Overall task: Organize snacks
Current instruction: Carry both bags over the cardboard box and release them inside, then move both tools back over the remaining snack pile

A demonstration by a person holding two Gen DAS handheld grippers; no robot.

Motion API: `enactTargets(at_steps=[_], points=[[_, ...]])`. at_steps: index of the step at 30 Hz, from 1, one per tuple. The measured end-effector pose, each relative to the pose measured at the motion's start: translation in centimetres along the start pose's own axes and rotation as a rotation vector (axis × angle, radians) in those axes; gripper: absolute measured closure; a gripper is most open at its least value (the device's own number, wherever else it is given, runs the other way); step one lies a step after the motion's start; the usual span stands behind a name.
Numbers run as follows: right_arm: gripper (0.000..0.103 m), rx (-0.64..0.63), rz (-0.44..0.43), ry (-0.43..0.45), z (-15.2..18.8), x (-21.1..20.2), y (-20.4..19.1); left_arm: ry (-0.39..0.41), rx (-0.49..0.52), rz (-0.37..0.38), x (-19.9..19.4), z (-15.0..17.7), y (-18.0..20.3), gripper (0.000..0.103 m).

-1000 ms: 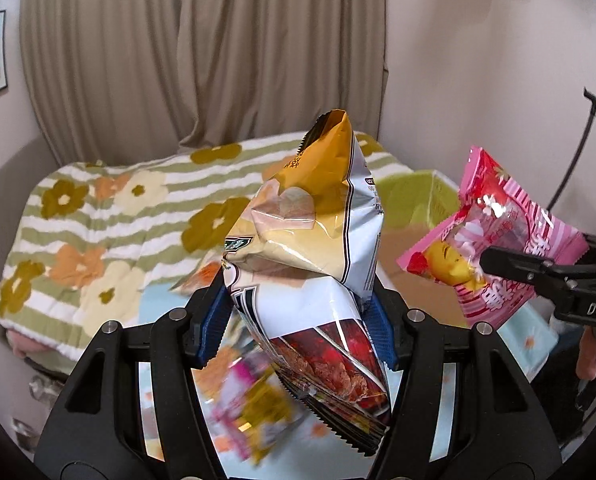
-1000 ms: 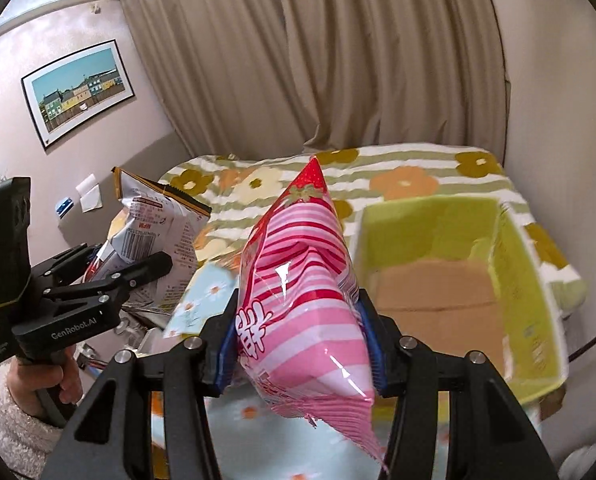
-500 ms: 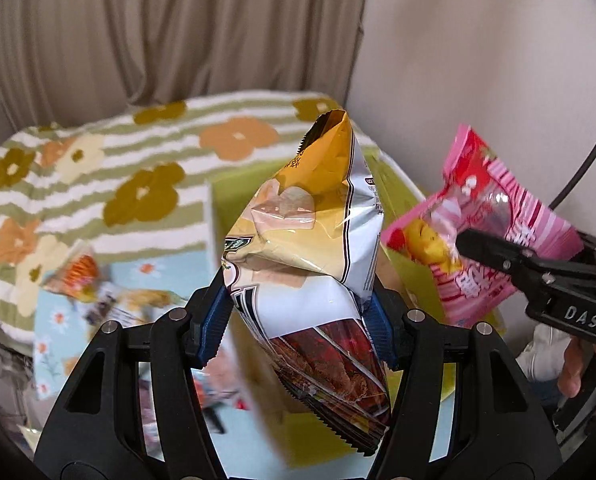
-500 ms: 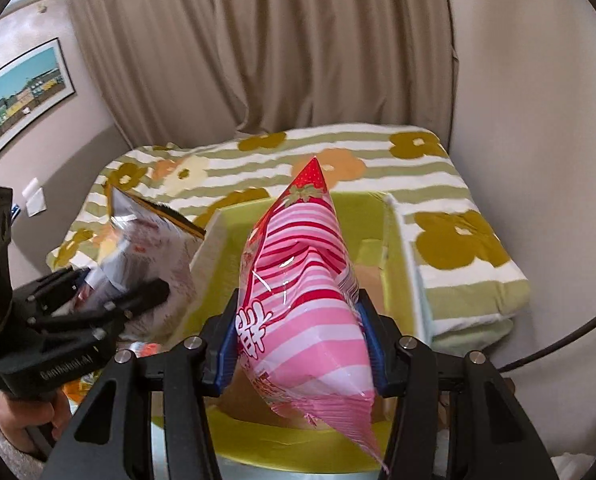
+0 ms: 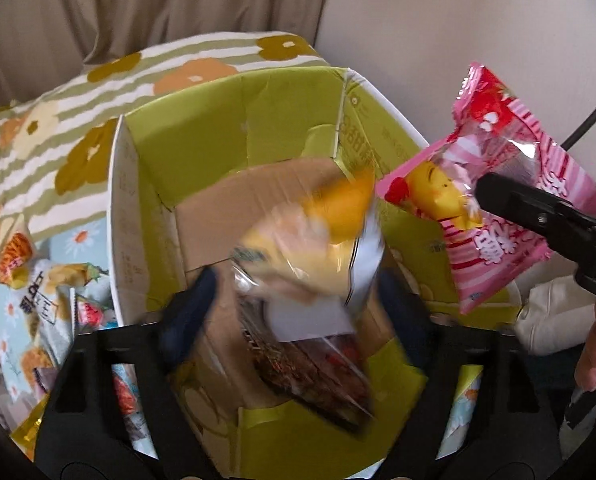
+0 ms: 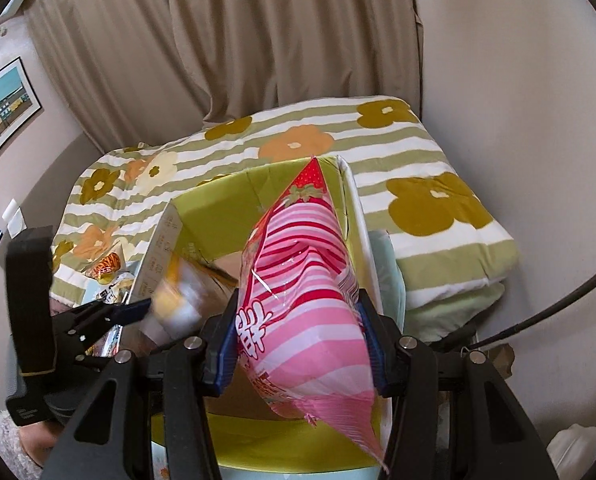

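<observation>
My left gripper is over the open green cardboard box; its jaws stand wide apart and blurred. The yellow-and-white chip bag is blurred between them, loose and dropping into the box. It also shows as a blur in the right wrist view. My right gripper is shut on a pink striped snack bag and holds it above the box's right side. That bag and gripper also show in the left wrist view.
The box sits on a bed with a green striped flower blanket. Several other snack packets lie on a light blue cloth left of the box. Curtains and a wall stand behind; a black cable runs at right.
Both grippers moved over the box and tilted down. My left gripper opened and let go of the chip bag, which is falling. The right gripper still holds the pink bag.
</observation>
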State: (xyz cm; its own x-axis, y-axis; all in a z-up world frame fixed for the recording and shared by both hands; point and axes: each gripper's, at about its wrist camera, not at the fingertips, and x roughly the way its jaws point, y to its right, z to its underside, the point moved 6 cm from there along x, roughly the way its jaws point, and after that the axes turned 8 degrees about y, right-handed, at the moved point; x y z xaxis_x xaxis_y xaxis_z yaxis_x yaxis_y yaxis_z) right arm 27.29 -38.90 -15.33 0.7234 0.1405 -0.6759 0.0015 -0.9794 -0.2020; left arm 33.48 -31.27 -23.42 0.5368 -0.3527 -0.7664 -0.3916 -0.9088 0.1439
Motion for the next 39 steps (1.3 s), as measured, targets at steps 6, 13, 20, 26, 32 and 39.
enactTargets(at_steps=[6, 13, 20, 26, 32, 39], points=[[0.055, -0.006, 0.012, -0.014, 0.4, 0.3, 0.0, 0.008, 0.012, -0.020, -1.9, 0.3, -1.1, 0.004], [0.055, -0.018, 0.035, -0.026, 0.5, 0.9, -0.3, 0.028, 0.028, -0.065, -3.9, 0.7, -2.8, 0.004], [0.055, -0.027, 0.043, -0.031, 0.5, 1.4, -0.4, 0.063, 0.008, -0.046, -5.5, 0.3, -3.4, 0.004], [0.008, -0.006, 0.054, -0.011, 0.7, 1.2, -0.3, 0.102, 0.022, -0.065, -6.7, -0.2, -3.1, 0.004], [0.000, -0.071, 0.059, 0.083, 0.2, -0.6, -0.6, 0.130, 0.016, -0.092, -7.9, 0.0, -3.0, 0.004], [0.000, -0.082, 0.021, 0.088, -0.1, -1.6, -0.9, 0.147, -0.012, -0.123, -9.4, 0.6, -3.3, 0.004]])
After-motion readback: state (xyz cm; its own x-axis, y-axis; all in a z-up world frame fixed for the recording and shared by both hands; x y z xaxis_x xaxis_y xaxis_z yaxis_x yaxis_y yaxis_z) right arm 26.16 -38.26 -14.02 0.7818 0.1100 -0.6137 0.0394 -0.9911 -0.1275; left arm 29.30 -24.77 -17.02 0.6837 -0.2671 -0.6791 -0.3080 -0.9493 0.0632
